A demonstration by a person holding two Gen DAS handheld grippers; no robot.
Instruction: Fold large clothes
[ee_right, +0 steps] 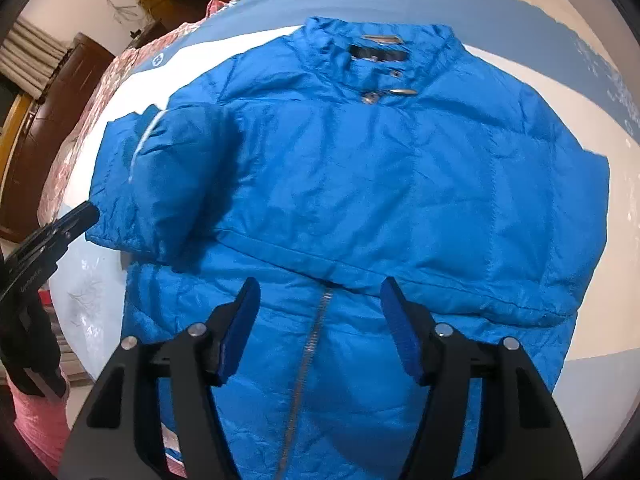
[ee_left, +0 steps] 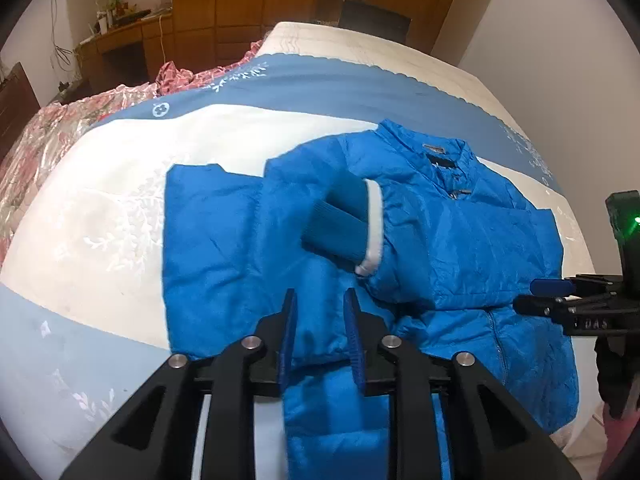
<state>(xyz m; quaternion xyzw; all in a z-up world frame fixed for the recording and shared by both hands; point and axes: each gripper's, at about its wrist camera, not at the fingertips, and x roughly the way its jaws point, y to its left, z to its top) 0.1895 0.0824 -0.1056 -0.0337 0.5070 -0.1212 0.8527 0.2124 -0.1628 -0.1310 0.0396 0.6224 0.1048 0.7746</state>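
Two released tongs, left (ee_left: 320, 300) and right (ee_right: 320, 292), above the blue jacket (ee_right: 360, 184).

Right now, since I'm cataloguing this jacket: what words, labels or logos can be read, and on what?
"DAS", rest unclear: on the right gripper.
Print on the left gripper: too blurred.
Collar label on the jacket: unreadable.
Round emblem on the bedspread: no legible letters.
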